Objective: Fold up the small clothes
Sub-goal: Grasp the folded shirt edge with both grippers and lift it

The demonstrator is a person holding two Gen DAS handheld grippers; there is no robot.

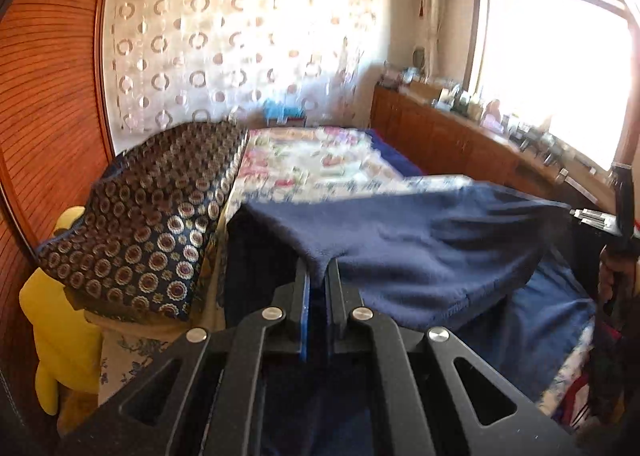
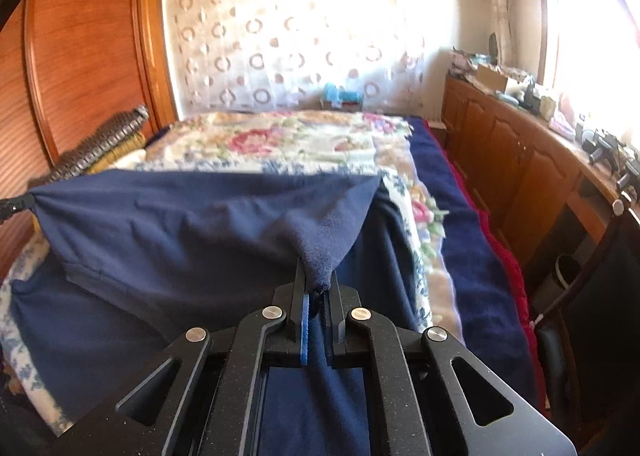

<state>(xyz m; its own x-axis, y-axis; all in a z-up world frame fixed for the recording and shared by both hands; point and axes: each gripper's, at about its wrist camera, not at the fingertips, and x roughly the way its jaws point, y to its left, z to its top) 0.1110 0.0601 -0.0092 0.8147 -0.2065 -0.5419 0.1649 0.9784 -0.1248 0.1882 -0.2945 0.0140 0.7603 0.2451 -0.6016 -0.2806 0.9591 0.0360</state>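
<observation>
Garment, navy blue: one. Fleecy on the side shown, stitched hem along its lower edge. Held stretched in the air above the bed between both grippers; the rest of it hangs down under the fingers toward 6 o'clock in both views.

Left gripper: one. Fingers closed on a corner of the garment, which bunches into the narrow gap between them. A blue pad lines the inner face of one finger.

Right gripper: one. Fingers closed on the opposite corner, a small fold of fleece pinched at the tips. Seen from the left wrist view it sits at 3 o'clock, at the far end of the stretched edge; from the right wrist view the left gripper shows at 9 o'clock.

Bed: one, dark blue cover, running away toward 12 o'clock.

Floral blanket: one, cream with pink flowers, lying over the bed beyond the garment.

Patterned cushion: one, dark with gold circles, at 9 o'clock in the left wrist view.

Yellow plush toy: one, below the cushion at 8 o'clock.

Curtain with ring pattern: one, at 12 o'clock.

Wooden cabinet run: one, at 3 o'clock, top crowded with small items too blurred to count.

Writing, labels: none legible.
</observation>
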